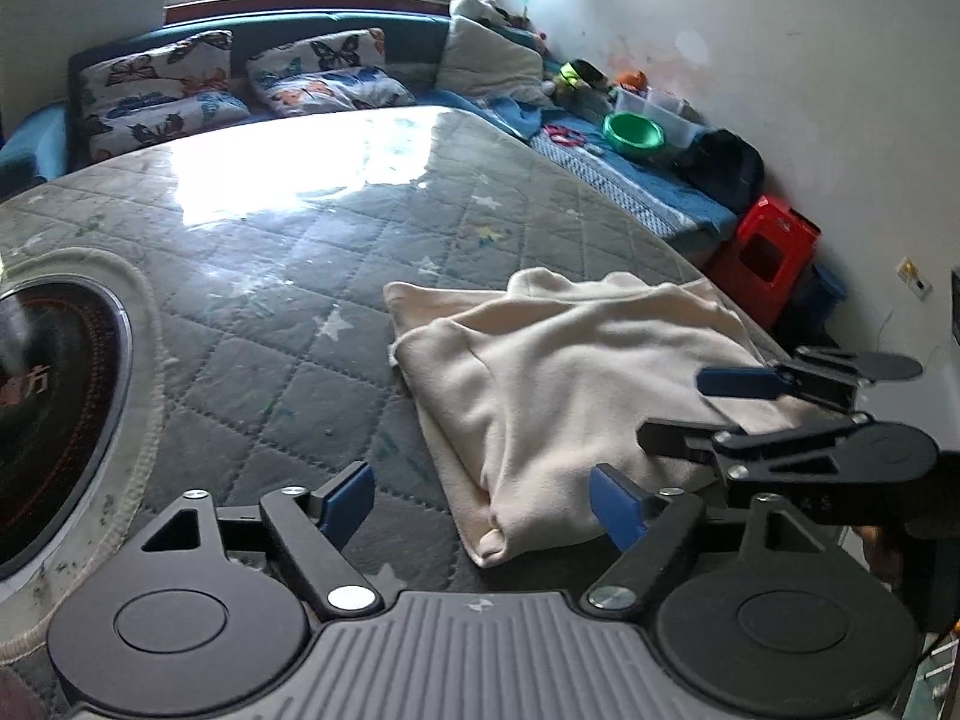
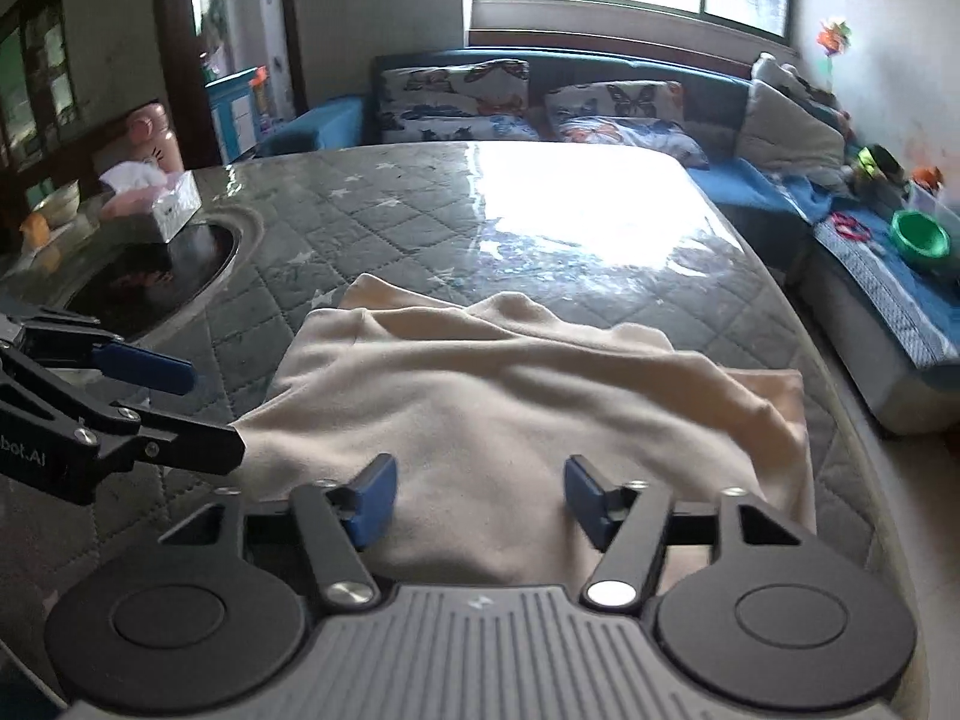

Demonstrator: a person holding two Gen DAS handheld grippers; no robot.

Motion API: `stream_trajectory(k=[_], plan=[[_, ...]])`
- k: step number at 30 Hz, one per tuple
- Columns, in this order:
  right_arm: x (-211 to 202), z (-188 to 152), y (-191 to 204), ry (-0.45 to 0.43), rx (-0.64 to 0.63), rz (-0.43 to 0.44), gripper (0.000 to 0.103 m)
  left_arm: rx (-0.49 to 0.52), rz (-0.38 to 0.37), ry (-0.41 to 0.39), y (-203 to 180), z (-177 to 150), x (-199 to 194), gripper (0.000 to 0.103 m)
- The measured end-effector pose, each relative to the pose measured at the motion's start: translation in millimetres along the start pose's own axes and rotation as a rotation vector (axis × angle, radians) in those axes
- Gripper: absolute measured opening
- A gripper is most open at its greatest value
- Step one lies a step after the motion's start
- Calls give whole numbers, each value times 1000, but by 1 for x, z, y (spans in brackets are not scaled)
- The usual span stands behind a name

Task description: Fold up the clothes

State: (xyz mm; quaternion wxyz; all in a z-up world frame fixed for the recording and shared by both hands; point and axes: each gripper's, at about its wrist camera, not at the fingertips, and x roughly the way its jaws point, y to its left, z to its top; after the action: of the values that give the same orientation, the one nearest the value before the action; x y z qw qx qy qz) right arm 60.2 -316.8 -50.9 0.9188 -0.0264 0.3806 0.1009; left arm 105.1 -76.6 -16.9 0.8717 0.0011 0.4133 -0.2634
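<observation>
The cream garment (image 2: 510, 396) lies folded and rumpled on the quilted grey bench (image 1: 288, 312), near the bench's edge at about 3 o'clock in my left view and dead centre in my right. My right tongs (image 2: 480, 501) sit over its near hem with the blue pads (image 2: 375, 495) well apart; cloth shows beneath the gap, but neither pad presses on it. My left tongs (image 1: 480, 501) are spread wider, one pad over bare quilt, the other at the garment's near corner, clamping nothing. Each pair tilts down toward the bench, the left coming in from 9 o'clock in my right view with its tips at the garment's edge. Beyond, at 12 o'clock, butterfly pillows (image 2: 456, 99) rest on a blue sofa; a green bowl (image 1: 633, 135) sits around 2 o'clock.
</observation>
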Motion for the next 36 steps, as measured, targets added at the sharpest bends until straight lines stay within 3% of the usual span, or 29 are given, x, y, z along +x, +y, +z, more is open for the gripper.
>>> stream_trajectory(k=[12, 31, 36], plan=[[-24, -11, 11, -56, 32, -82, 98, -28, 72, -49, 3, -14, -15, 103], [-36, -32, 29, -59, 83, -131, 103, -20, 167, -112, -1, -35, -30, 103], [-38, -39, 33, -56, 87, -133, 103, -59, 147, -102, -1, -41, -33, 103]])
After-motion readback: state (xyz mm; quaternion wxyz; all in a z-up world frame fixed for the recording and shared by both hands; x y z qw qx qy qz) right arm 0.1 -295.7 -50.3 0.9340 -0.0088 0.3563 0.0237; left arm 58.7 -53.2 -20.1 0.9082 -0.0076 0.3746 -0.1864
